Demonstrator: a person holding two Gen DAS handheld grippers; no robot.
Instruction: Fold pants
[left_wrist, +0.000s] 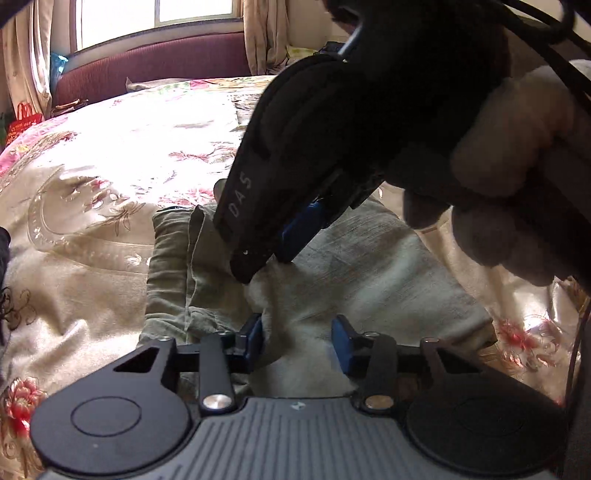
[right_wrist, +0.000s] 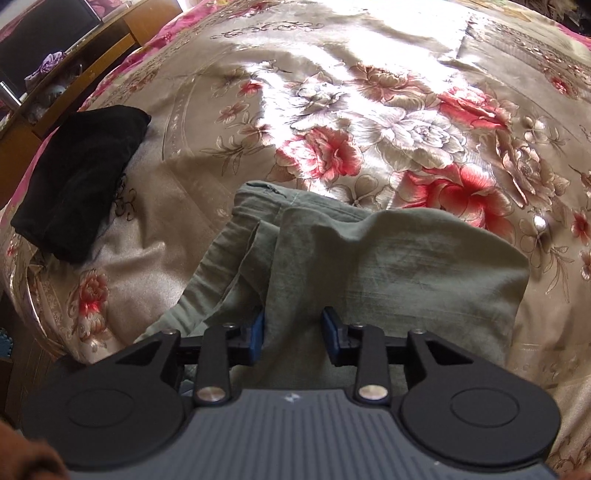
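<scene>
My left tongs (left_wrist: 297, 341) and right tongs (right_wrist: 293, 334), both part-open astride the folded grey-green cotton pants (right_wrist: 388, 266), might pinch only the top layer, dragging the fold apart.

Floral bedspread (right_wrist: 369, 110), black cloth (right_wrist: 77, 177) at its edge, maroon headboard (left_wrist: 155, 66), curtains (left_wrist: 22, 59).
</scene>
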